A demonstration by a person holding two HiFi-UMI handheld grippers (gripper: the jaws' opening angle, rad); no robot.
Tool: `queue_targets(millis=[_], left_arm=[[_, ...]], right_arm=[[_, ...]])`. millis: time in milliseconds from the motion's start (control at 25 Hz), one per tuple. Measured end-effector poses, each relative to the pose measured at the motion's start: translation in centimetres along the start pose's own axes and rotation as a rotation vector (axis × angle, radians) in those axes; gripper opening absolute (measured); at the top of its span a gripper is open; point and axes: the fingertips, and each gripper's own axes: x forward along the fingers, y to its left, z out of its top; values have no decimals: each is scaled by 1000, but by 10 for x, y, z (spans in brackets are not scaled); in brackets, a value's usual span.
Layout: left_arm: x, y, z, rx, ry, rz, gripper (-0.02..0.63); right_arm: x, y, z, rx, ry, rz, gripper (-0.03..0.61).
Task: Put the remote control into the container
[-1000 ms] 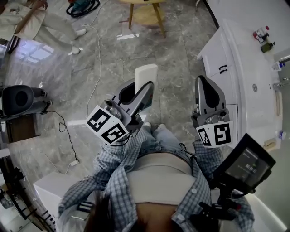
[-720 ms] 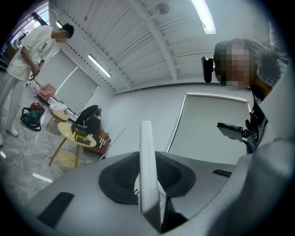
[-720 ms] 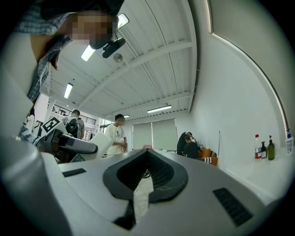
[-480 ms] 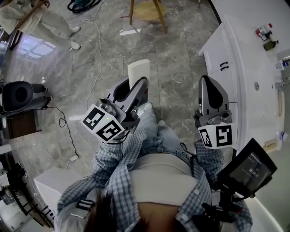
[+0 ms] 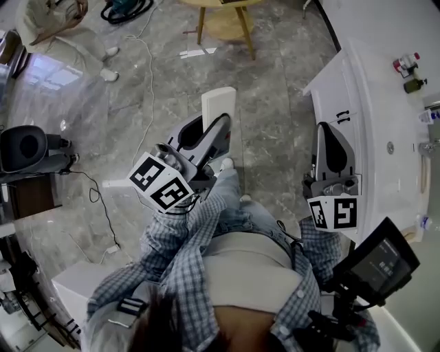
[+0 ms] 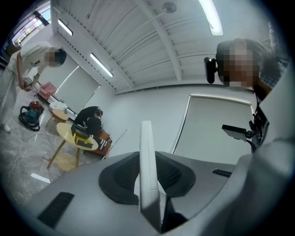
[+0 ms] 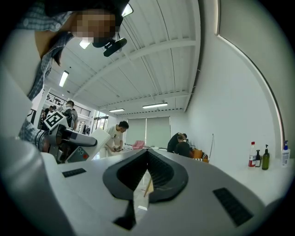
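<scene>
The remote control [image 5: 219, 110] is a flat white slab, and it stands on edge between the jaws of my left gripper [image 5: 214, 135], which is shut on it and held up in front of the person's chest. In the left gripper view the remote [image 6: 147, 161] rises narrow-side-on from the left gripper [image 6: 148, 186]. My right gripper [image 5: 331, 136] is raised at the right, pointing away, shut with nothing in it. The right gripper view shows the right gripper [image 7: 147, 156] with its pads meeting, and the left gripper with the remote [image 7: 94, 138] at the left. I cannot pick out a container for certain.
A white counter [image 5: 378, 96] with a sink and small bottles [image 5: 407, 67] runs along the right. A wooden stool [image 5: 221, 19] stands ahead on the marble floor. A black device [image 5: 27, 148] and a cable [image 5: 148, 89] lie at the left, a white box [image 5: 77, 283] at lower left. Other people work farther off.
The left gripper with the remote has held its grip and shifted only slightly. The right gripper has drifted a little to the right and lower in the view. The person has stepped forward.
</scene>
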Motion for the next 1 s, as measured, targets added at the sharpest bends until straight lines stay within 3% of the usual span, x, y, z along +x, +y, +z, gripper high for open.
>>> queue_targets(millis=[240, 480, 680, 1000], left_arm=[[28, 40, 20, 39, 43, -43, 98], [38, 90, 41, 57, 50, -40, 98], [39, 130, 57, 26, 33, -13, 98], [56, 154, 64, 12, 31, -2, 98]], right_arm=[[76, 11, 5, -70, 1, 32, 6], [138, 22, 0, -66, 3, 56, 6], [167, 27, -5, -65, 12, 51, 6], [197, 11, -13, -61, 34, 41, 6]])
